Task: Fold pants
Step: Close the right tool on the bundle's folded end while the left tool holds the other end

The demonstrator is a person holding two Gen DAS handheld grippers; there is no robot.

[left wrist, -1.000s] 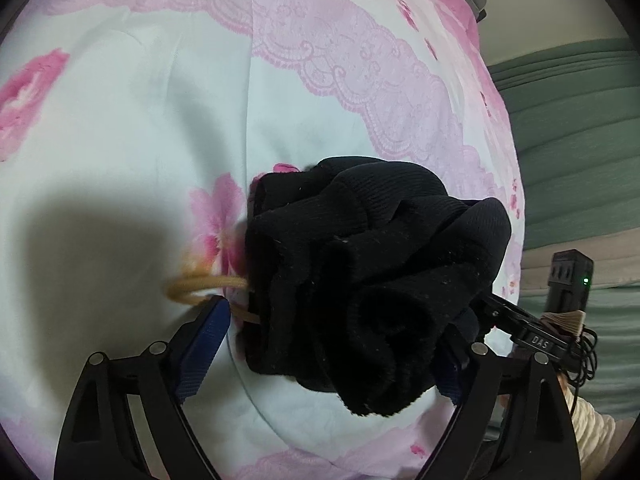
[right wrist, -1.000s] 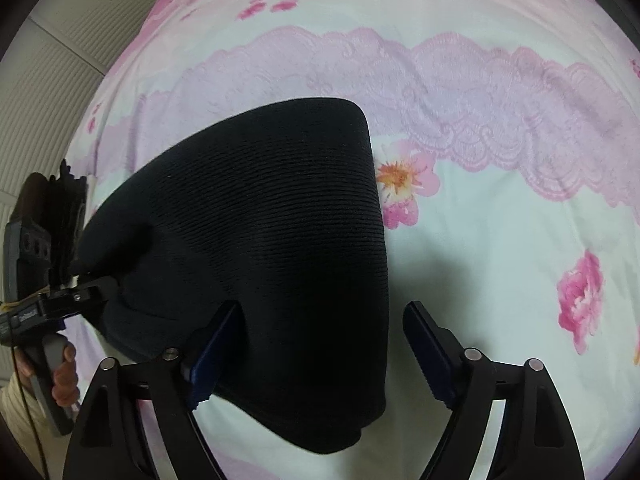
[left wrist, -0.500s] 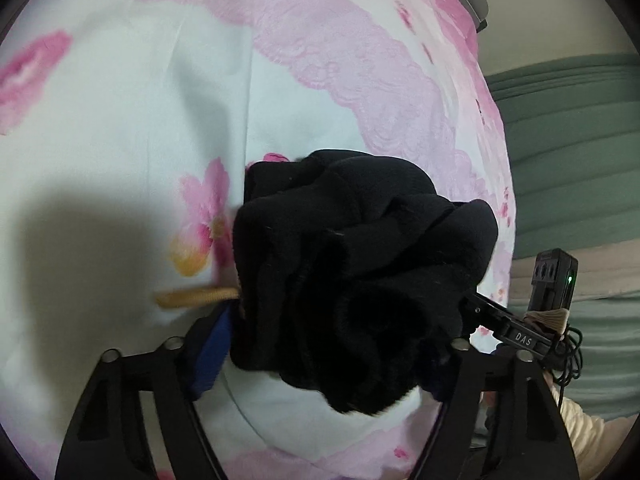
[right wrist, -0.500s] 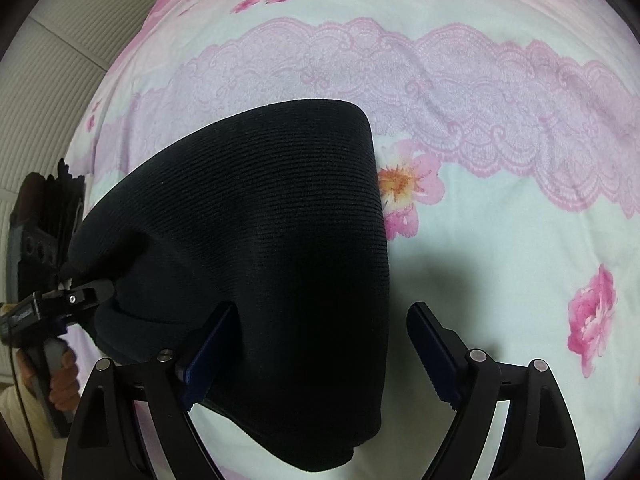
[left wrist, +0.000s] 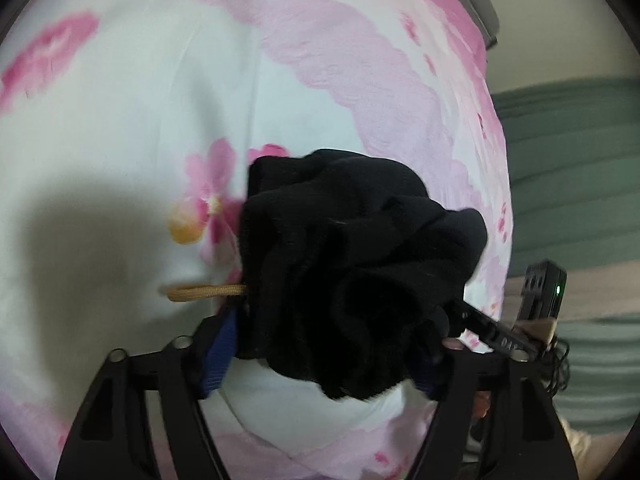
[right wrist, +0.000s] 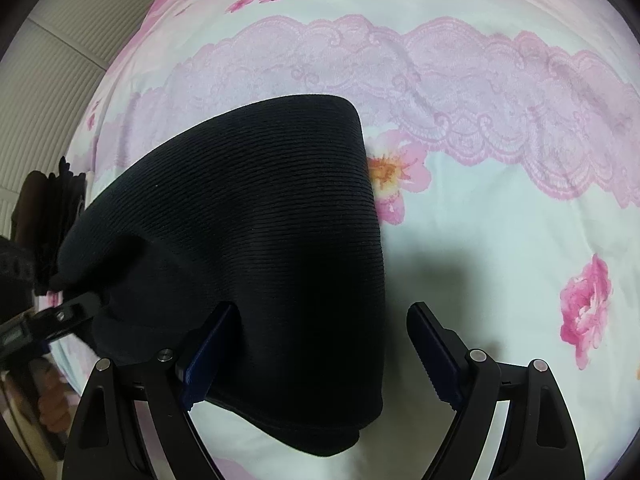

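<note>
I have the black pants (right wrist: 256, 248) lying on the flowered bedsheet (right wrist: 500, 240), already doubled into a thick, smooth-topped bundle, with the bunched waistband end facing my left gripper (left wrist: 320, 354). A tan drawstring (left wrist: 204, 293) pokes out of that end onto the sheet.

Over the last second my left jaws have squeezed in on the bunched end and then eased back a little; the blue pads now sit against both sides of the cloth. Compared with a second ago the drawstring loop has pulled out straighter and the bundle has shifted slightly, so I judge the squeeze tidied the gathered end. Whether the pads are still pressing I cannot be sure; they look to be touching.

My right gripper (right wrist: 316, 352) hangs over the smooth side with its jaws wide apart, the left pad against the fabric, the right pad clear over bare sheet, gripping nothing. It has not moved.

The fold looks nearly done.
</note>
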